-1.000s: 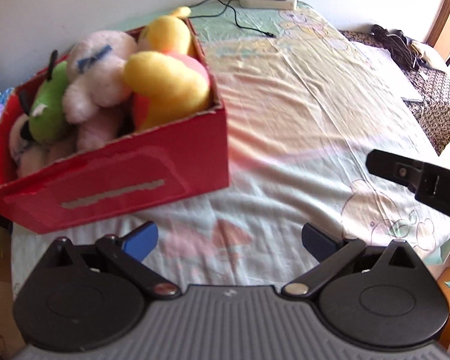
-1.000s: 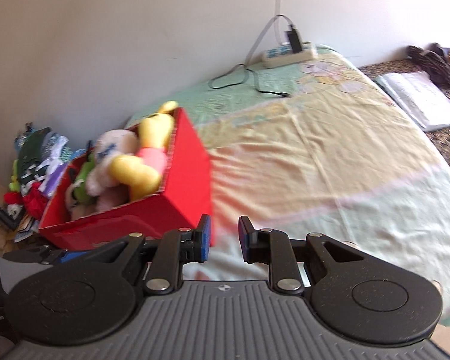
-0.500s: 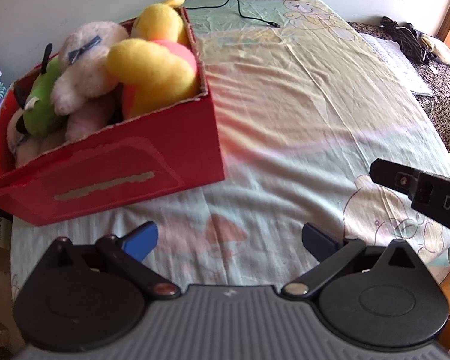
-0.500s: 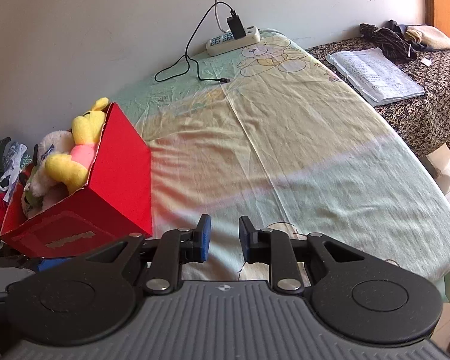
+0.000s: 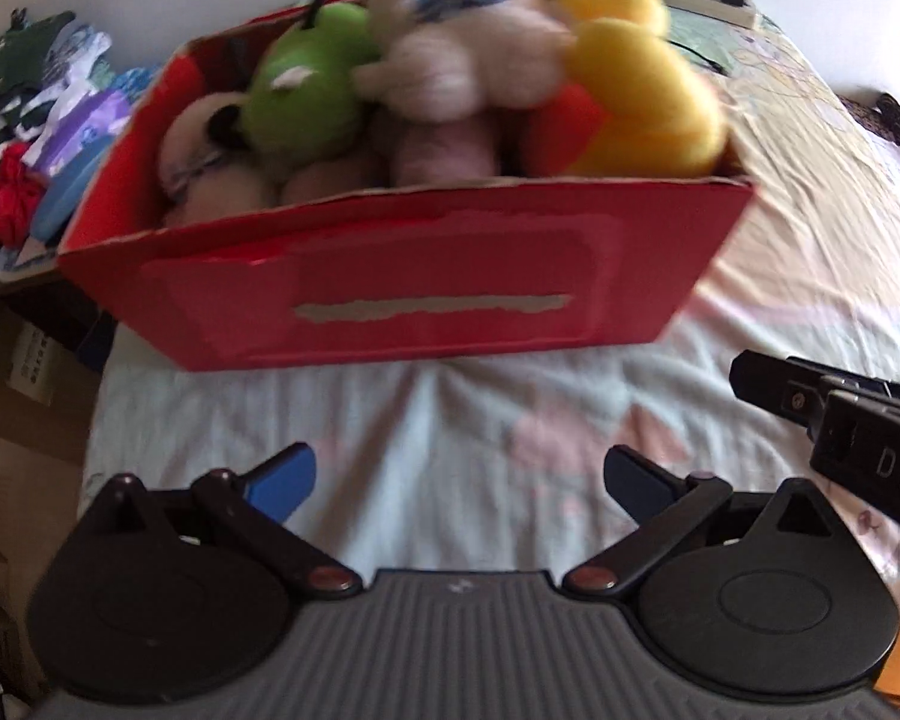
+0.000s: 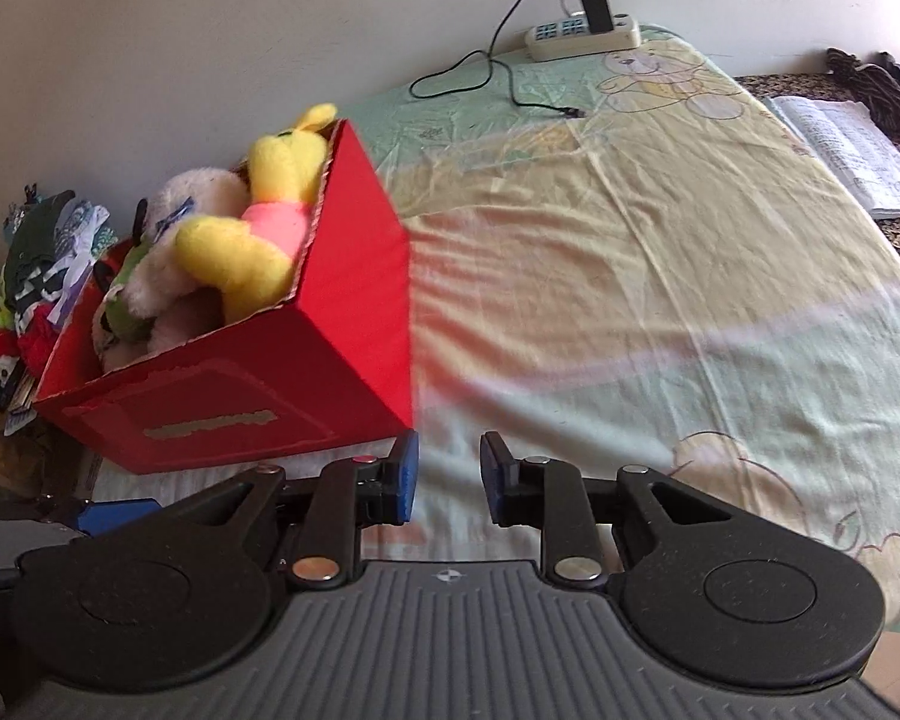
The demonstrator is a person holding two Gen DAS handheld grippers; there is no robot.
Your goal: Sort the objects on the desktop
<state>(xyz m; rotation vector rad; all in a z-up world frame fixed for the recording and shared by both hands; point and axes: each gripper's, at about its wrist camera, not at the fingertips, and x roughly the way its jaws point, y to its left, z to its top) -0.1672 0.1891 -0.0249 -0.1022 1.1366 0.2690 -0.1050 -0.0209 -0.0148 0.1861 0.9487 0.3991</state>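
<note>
A red cardboard box (image 5: 426, 300) sits on the bed's left side, also in the right wrist view (image 6: 354, 324). It is filled with plush toys: a yellow one (image 5: 642, 96), a pale pink one (image 5: 450, 60), a green one (image 5: 306, 90). My left gripper (image 5: 459, 477) is open and empty, just in front of the box's long side. My right gripper (image 6: 447, 477) has its jaws a narrow gap apart with nothing between them, near the box's front right corner. Its body shows in the left wrist view (image 5: 840, 426).
The bed sheet (image 6: 660, 300) with bear prints stretches right. A power strip (image 6: 582, 33) with a black cable lies at the far edge by the wall. An open book (image 6: 852, 150) lies at right. Clothes pile (image 5: 42, 126) beside the bed at left.
My left gripper has swung left and closer, facing the box's long side squarely. My right gripper has turned left toward the box. Both sets of jaws kept their gaps.
</note>
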